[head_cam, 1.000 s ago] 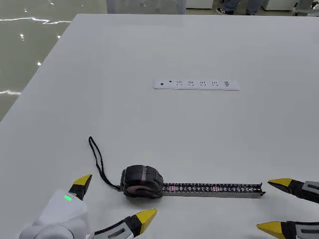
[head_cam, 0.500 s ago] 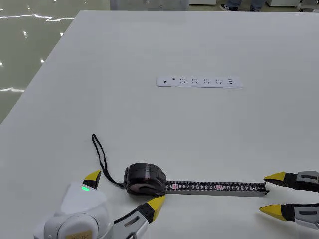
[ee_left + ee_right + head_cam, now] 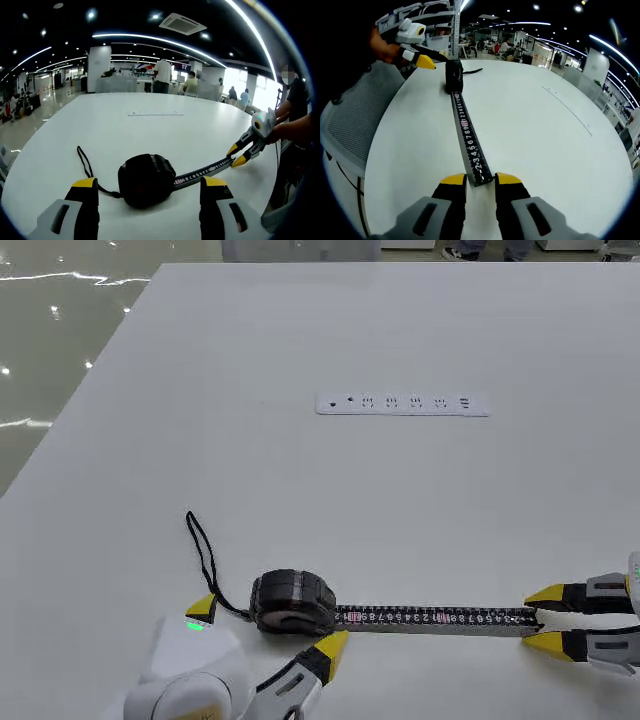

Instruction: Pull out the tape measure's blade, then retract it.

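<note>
A black tape measure (image 3: pixel 292 600) lies on the white table (image 3: pixel 400 500), its wrist strap (image 3: pixel 203 555) trailing to the left. Its blade (image 3: pixel 430 617) is drawn out to the right. My left gripper (image 3: pixel 267 626) is open, one yellow tip on each side of the case (image 3: pixel 145 177), not touching it. My right gripper (image 3: pixel 548 619) has closed on the blade's far end. In the right gripper view the blade (image 3: pixel 469 142) runs from the case (image 3: pixel 453 75) to the tip caught in my right gripper (image 3: pixel 481 180).
A flat white power strip (image 3: pixel 402 404) lies mid-table, beyond the tape measure. The table's left edge (image 3: pixel 80 380) drops to a glossy floor. People stand far behind the table (image 3: pixel 162 75). A grey mesh chair (image 3: pixel 355 110) sits beside the table.
The right gripper's jaws have narrowed from wide apart onto the blade's end. The left gripper has moved forward until its tips flank the case.
</note>
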Tool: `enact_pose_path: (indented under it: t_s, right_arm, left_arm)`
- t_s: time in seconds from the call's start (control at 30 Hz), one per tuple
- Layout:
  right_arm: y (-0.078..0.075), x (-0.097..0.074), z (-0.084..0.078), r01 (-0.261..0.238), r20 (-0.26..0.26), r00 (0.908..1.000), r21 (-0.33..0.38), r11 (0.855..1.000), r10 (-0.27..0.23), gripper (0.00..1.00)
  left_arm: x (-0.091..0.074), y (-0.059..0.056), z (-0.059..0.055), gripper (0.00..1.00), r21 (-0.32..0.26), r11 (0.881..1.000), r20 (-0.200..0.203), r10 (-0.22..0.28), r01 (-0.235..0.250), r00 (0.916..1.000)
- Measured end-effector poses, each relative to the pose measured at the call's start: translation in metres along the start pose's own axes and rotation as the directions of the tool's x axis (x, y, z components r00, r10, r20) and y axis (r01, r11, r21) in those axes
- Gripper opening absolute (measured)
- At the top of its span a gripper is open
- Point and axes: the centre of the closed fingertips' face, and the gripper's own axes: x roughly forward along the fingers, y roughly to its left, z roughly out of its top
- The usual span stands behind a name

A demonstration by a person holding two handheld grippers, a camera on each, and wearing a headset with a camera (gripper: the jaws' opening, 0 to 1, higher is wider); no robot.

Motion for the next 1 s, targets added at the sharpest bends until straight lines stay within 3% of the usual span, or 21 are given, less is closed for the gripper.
enact_pose_path:
  t_s: [0.17,0.27,0.57,0.83,1.0]
  right_arm:
    - [-0.002,0.0,-0.001,0.0,0.007,1.0,0.004,1.0,0.0,0.16]
    - [-0.001,0.0,0.0,-0.006,0.011,0.9999,0.004,1.0,0.006,0.16]
    - [-0.001,0.0,0.001,-0.01,0.013,0.9999,0.0,1.0,0.01,0.14]
    - [0.0,0.001,0.003,-0.009,0.011,0.9999,0.008,1.0,0.008,0.14]
    - [0.0,0.001,0.003,-0.007,0.008,0.9999,0.005,1.0,0.007,0.14]
  left_arm:
    - [0.007,-0.003,-0.002,0.78,-0.031,0.999,-0.009,0.022,-0.022,0.9997]
    - [0.012,-0.006,-0.007,0.77,-0.058,0.998,-0.034,0.018,-0.02,0.9992]
    - [0.017,-0.008,-0.007,0.77,-0.064,0.997,-0.028,0.048,-0.049,0.9985]
    - [0.027,0.003,-0.009,0.77,-0.086,0.989,-0.047,0.118,-0.122,0.9919]
    - [0.031,0.001,-0.012,0.76,-0.092,0.987,-0.07,0.124,-0.13,0.9898]
